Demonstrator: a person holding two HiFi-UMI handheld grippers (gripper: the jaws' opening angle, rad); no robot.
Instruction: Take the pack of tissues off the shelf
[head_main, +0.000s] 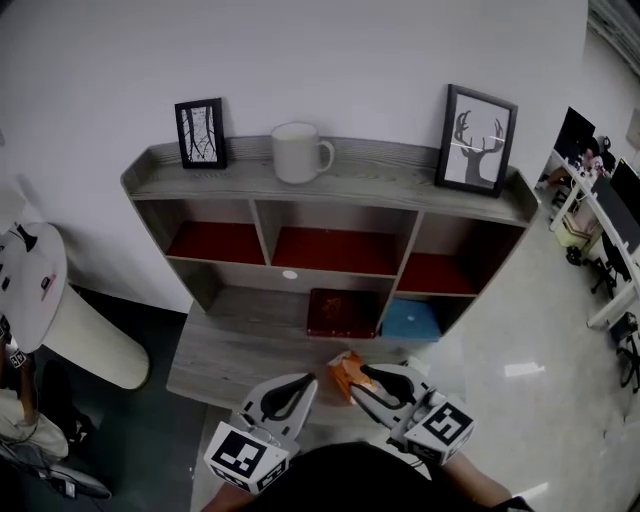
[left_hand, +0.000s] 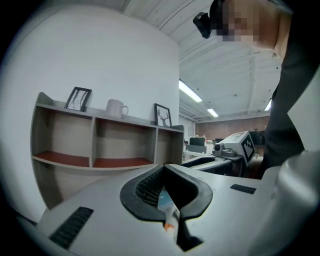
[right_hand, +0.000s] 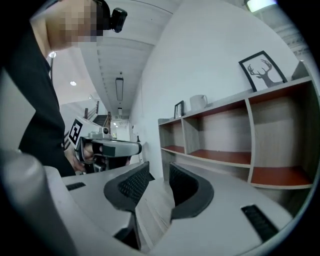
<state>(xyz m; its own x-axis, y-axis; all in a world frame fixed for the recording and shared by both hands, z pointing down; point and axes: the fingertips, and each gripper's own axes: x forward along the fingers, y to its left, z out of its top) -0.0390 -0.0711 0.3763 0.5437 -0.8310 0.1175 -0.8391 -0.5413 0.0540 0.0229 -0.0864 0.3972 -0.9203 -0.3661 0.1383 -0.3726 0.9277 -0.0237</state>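
An orange pack of tissues (head_main: 345, 375) lies near the front edge of the grey wooden desk (head_main: 240, 340) under the shelf unit (head_main: 330, 180). In the head view it sits between my two grippers, right beside the tip of my right gripper (head_main: 372, 378). That gripper (right_hand: 159, 172) is open, and only the bare desk shows between its pads. My left gripper (head_main: 300, 385) hovers left of the pack; its pads (left_hand: 145, 187) meet at the tips, shut. A thin pale-blue and orange sliver shows in their slot, and I cannot tell what it is.
A dark red box (head_main: 343, 312) and a blue box (head_main: 412, 320) stand at the back of the desk. On top of the shelf unit are a white mug (head_main: 298, 152) and two framed pictures (head_main: 201, 132) (head_main: 476, 139). A white rounded stand (head_main: 40, 290) is at the left.
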